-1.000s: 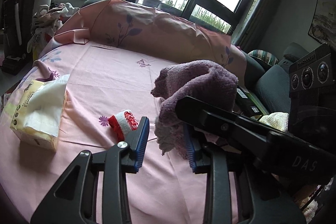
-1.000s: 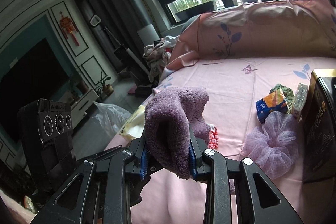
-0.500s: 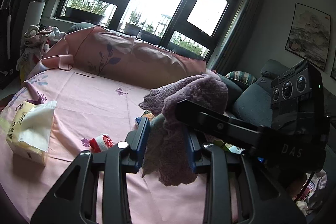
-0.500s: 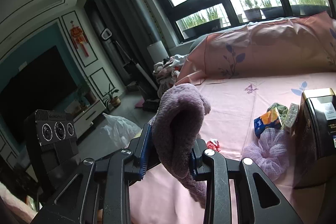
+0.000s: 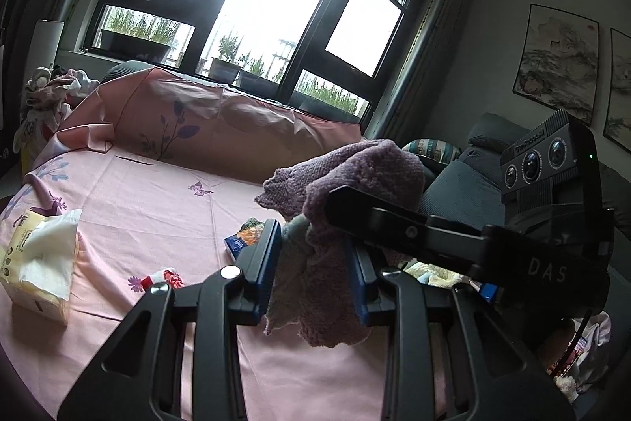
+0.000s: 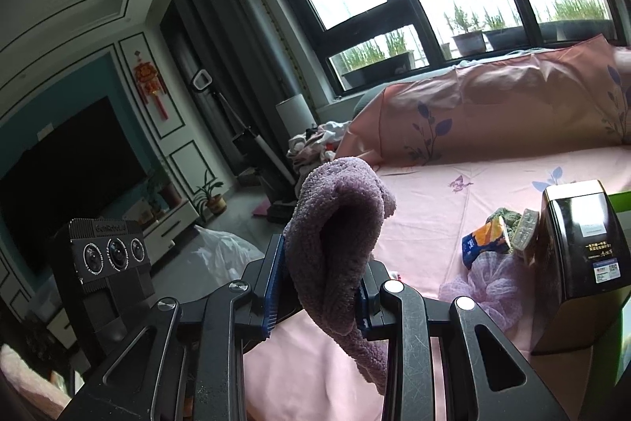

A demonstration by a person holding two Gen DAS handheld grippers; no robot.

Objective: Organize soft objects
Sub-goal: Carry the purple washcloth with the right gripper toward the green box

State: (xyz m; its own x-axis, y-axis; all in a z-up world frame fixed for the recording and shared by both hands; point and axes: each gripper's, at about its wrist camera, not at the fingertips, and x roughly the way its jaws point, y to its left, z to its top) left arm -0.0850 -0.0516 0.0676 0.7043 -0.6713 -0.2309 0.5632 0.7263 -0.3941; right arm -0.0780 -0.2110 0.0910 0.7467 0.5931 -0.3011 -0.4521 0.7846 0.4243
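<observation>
Grippers are both pinching one purple towel (image 5: pixel 355 176). Left gripper (image 5: pixel 315 275) is clamping its hanging end; right gripper (image 6: pixel 319 275) is clamping its fold above the pink sheet (image 6: pixel 493 184).

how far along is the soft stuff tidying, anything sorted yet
Nothing looks sorted yet. In hand: the purple towel is clamped by both the left tool and the right tool, lifted clear of the pink sheet. Left: the lilac scrunchie beside the dark box, and the small red and white item near the tissue pack, both lying loose on the sheet.
</observation>
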